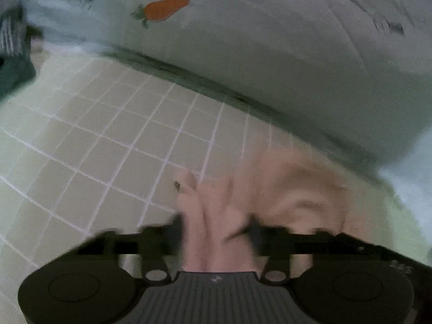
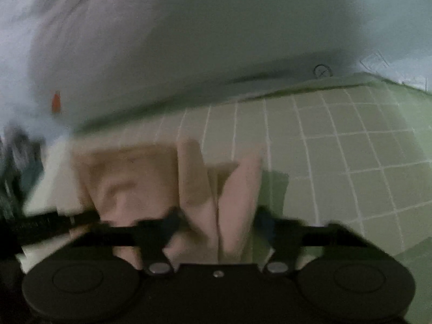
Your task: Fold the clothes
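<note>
A pale pink garment (image 1: 297, 183) lies bunched on a beige-green grid mat (image 1: 108, 135). In the left wrist view my left gripper (image 1: 214, 221) has a gathered fold of it filling the narrow gap between its black fingers (image 1: 175, 224). In the right wrist view the same pink garment (image 2: 129, 178) spreads to the left, and two upright folds of it stand between the fingers of my right gripper (image 2: 218, 216), touching both sides. Both views are blurred, so the pads' contact is hard to make out.
The grid mat (image 2: 351, 148) stretches ahead of both grippers. Behind it rises pale bedding (image 1: 270, 40) printed with an orange carrot (image 1: 167, 9), also seen as a carrot (image 2: 56, 102) in the right view. Dark clothes (image 1: 13, 62) lie at the left edge.
</note>
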Tool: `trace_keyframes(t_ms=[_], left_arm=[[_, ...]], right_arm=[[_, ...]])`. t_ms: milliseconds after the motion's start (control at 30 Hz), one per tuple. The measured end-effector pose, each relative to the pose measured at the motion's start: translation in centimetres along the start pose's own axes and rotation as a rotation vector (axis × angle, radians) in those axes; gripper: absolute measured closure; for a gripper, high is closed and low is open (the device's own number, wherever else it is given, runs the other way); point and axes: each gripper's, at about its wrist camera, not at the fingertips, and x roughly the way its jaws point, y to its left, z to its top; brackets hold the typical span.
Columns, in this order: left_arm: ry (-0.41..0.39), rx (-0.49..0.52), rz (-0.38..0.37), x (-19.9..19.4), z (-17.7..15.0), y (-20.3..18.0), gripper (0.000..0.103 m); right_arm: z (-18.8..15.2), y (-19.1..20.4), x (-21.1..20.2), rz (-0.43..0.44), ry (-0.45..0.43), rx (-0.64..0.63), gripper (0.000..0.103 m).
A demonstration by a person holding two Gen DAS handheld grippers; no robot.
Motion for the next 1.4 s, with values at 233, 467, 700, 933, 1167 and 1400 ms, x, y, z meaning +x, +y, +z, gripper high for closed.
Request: trace_keyframes(t_ms=[233,467,700,933,1167,1400], left_arm=[[-0.013,-0.312,-0.106,-1.7,-0.4,4.0,0.071],[0.026,-0.128,-0.097,-3.3,-2.8,1.4,0.038],[0.123,-0.090,-0.094,-4.2,-3.5,-0.4,0.082],[0.219,-0.011,-0.268,-6.3,-7.7,-1.2,0.084],[0.229,0.039,-0.316,-10.1,-13.4,-6.3,0.084],[0.185,0.068,-0.291,-9.0,-16.9,-12.8,0.084]], right_arm=[[0.1,-4.4,-2.6,0.045,-0.071,0.256,0.065],[-2.4,-1.6,-2.5,0.097,0.047,0.134,0.022],[-4.7,3.5,-3.6,0.029,0.044,-0.047,0.078],[-10.0,2.7,-10.9,-0.116,-0.001,-0.004,0.086],[-13.1,-1.0,-17.2,-0.174,-0.051,0.032,0.086],[-11.9,-6.9,-20.4,-0.166,-0.095,-0.095,0.086]])
